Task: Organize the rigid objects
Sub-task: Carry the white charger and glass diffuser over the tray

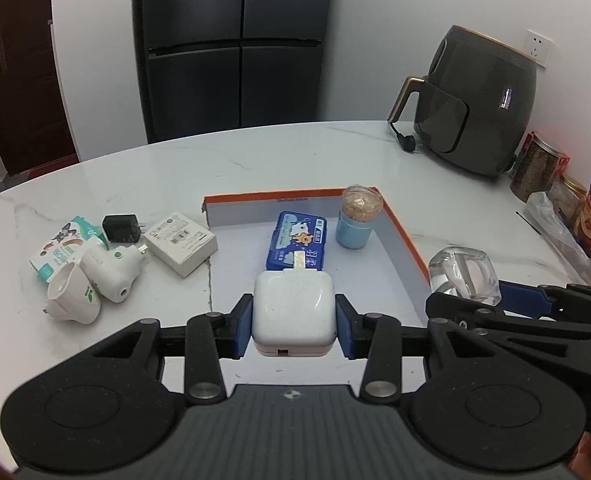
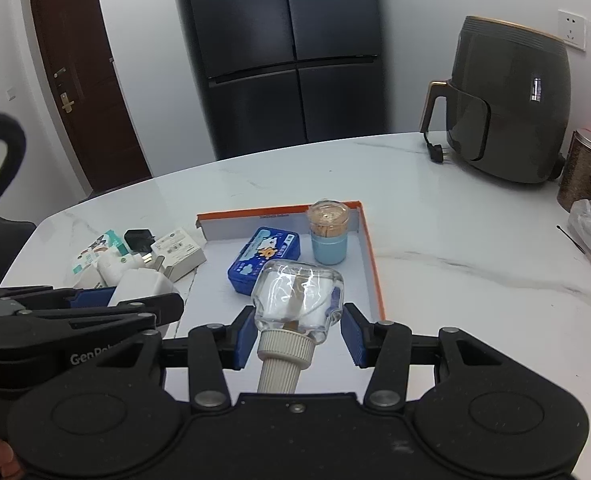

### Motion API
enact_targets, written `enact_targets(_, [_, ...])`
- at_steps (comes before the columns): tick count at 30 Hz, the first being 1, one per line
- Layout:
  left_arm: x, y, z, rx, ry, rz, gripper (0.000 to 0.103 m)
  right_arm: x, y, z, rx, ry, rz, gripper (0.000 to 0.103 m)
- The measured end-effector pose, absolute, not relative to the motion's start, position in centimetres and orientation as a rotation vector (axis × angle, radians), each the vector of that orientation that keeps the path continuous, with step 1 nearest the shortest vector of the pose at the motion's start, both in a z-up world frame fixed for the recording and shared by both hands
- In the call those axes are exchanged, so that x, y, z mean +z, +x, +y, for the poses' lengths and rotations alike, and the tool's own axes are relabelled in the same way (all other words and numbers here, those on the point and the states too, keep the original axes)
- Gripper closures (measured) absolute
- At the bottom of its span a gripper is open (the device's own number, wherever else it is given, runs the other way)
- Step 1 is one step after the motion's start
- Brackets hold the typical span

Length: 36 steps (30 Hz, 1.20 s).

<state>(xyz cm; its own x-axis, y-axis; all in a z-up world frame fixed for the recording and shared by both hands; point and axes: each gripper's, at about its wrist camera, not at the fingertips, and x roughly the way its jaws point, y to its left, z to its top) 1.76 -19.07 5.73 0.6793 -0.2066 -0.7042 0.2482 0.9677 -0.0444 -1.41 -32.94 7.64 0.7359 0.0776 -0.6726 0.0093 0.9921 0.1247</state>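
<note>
Jaws clamp: left gripper (image 1: 294, 319) on white charger (image 1: 293, 310), right gripper (image 2: 297, 330) on glass bottle (image 2: 297, 296).

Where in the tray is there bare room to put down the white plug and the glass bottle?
Bare floor lies in the tray left of the blue tissue pack, along its open left side, and nearest the grippers. The far right corner holds the toothpick jar. Left of the tray, the chargers crowd the table.

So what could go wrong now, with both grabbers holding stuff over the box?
The clear glass bottle in the right gripper looks smooth, so it might slip and break. The left gripper holds a white charger right beside it; they could bump. Either could knock over the toothpick jar in the tray.
</note>
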Motion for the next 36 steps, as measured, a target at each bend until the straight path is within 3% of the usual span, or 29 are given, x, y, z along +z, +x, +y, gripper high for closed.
enact_targets(25, [5.6, 2.8, -20.4, -0.273, 0.067, 0.789, 0.061, 7.4, -1.0, -34.4, 0.004, 0.152, 0.740, 0.047])
enact_targets(27, [5.7, 2.9, -20.3, -0.274, 0.064, 0.787, 0.067, 7.4, -0.9, -34.3, 0.007, 0.150, 0.740, 0.047])
enact_targets(36, [5.1, 4.2, -18.4, -0.236, 0.011, 0.827, 0.067, 7.0, -0.3, -34.1, 0.006, 0.140, 0.755, 0.047])
